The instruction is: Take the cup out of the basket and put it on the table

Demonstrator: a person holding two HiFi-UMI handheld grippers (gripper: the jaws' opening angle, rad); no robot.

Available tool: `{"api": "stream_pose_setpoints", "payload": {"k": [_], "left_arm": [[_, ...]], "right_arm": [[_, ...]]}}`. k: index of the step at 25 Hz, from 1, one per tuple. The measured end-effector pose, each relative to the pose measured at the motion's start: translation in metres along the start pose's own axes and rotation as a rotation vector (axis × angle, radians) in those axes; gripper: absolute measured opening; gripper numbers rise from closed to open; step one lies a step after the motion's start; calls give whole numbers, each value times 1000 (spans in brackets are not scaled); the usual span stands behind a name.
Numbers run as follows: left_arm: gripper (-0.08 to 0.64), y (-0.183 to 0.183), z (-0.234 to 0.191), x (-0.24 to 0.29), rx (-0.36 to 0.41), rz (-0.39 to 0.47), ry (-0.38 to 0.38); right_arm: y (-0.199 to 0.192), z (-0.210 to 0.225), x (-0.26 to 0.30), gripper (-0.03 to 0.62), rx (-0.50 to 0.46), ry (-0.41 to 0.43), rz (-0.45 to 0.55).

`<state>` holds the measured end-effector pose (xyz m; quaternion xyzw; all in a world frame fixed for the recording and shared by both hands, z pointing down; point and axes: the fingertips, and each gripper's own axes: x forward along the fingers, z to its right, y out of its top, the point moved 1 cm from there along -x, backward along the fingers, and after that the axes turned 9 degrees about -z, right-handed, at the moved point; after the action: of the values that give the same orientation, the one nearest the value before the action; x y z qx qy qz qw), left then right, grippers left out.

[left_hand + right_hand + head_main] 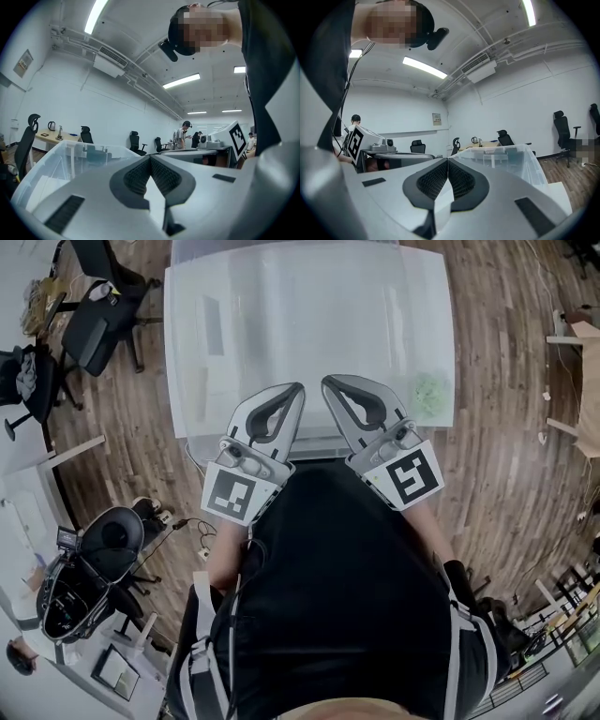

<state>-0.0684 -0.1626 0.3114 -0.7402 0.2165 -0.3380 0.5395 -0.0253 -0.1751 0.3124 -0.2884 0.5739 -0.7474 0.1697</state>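
**White surface, one clear basket**

The white surface [560, 194] lies ahead of both hand-held grippers; a clear plastic basket [281, 315] stands directly on it and covers most of it, just beyond the tips of the left hand-held gripper [298, 388] and the right hand-held gripper [328, 382]; a pale green shape [431, 395] shows at the basket's near corner, right of the right hand-held gripper; whether it lies inside the basket cannot be told.

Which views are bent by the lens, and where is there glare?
Head view: floorboards bow at the edges, the clear basket looks washed out. Left gripper view: fisheye circle, ceiling lamp glares. Right gripper view: same, second lamp glares.
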Motion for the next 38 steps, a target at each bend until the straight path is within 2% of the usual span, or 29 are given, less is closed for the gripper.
{"api": "stream_pose_setpoints", "payload": {"k": [6, 11, 13, 16, 23, 27, 31, 34, 38], "left_arm": [[18, -1, -6, -6, 6, -11, -8], [18, 1, -13, -14, -1, -4, 12], [18, 7, -18, -16, -1, 25, 19], [18, 14, -27, -20, -6, 56, 31], [18, 8, -51, -32, -25, 40, 105], [18, 12, -64, -44, -27, 60, 136], [18, 17, -73, -57, -30, 75, 151], [18, 20, -79, -62, -31, 75, 165], [18, 14, -85, -64, -32, 69, 179]], "right_arm": [[-4, -3, 2, 18, -12, -15, -23], [-6, -4, 8, 18, -42, 13, -67], [-9, -6, 16, 18, -63, 73, -103], [-20, -13, 34, 20, -145, 168, -193], [-62, -22, 71, 20, -206, 357, -415], [-96, -34, 97, 115, -231, 440, -537], [-138, -48, 120, 140, -250, 535, -670], [-170, -53, 129, 189, -261, 582, -764], [-219, -61, 140, 210, -301, 644, -876]]}}
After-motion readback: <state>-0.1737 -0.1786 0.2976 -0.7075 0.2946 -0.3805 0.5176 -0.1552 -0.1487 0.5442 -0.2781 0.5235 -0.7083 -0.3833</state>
